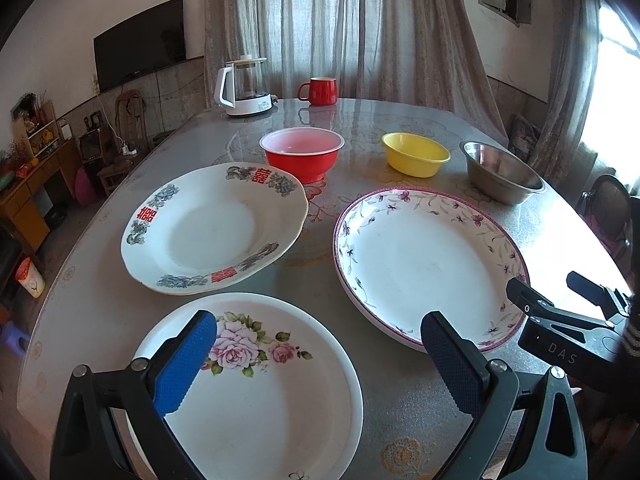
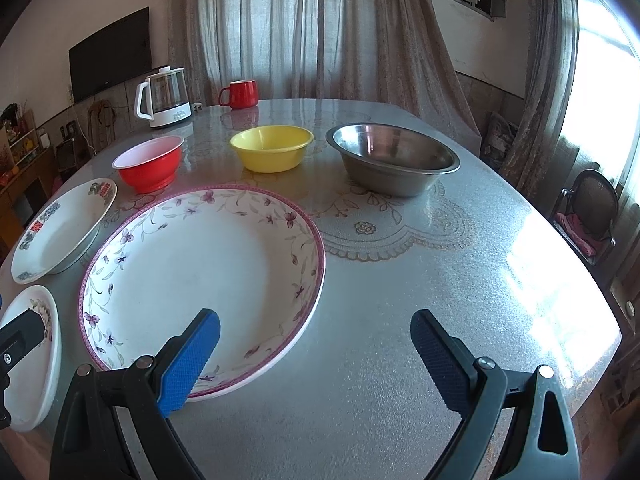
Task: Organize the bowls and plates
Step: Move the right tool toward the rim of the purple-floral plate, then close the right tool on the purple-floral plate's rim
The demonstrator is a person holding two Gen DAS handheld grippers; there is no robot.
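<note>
Progress: nothing stacked yet, by the look | plates: rose plate (image 1: pixel 256 392), double-happiness plate (image 1: pixel 212 228), purple-vine plate (image 2: pixel 200 276) lie apart on table (image 2: pixel 440 300) | bowls: red bowl (image 2: pixel 150 164), yellow bowl (image 2: pixel 272 154), steel bowl (image 2: pixel 394 160) in a row behind | left gripper (image 1: pixel 318 334), right gripper (image 2: pixel 315 332): jaws wide, holding nothing | left: all stacking

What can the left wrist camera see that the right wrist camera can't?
Only the left wrist view shows the whole rose plate under the open left gripper; the right wrist view catches just its edge. It also shows the right gripper's body at the side.

Only the right wrist view shows the bare stretch of table on the right, under the open right gripper.

Both show the purple-flower plate, the plate with red characters, the red bowl, yellow bowl, steel bowl, kettle and red mug.
</note>
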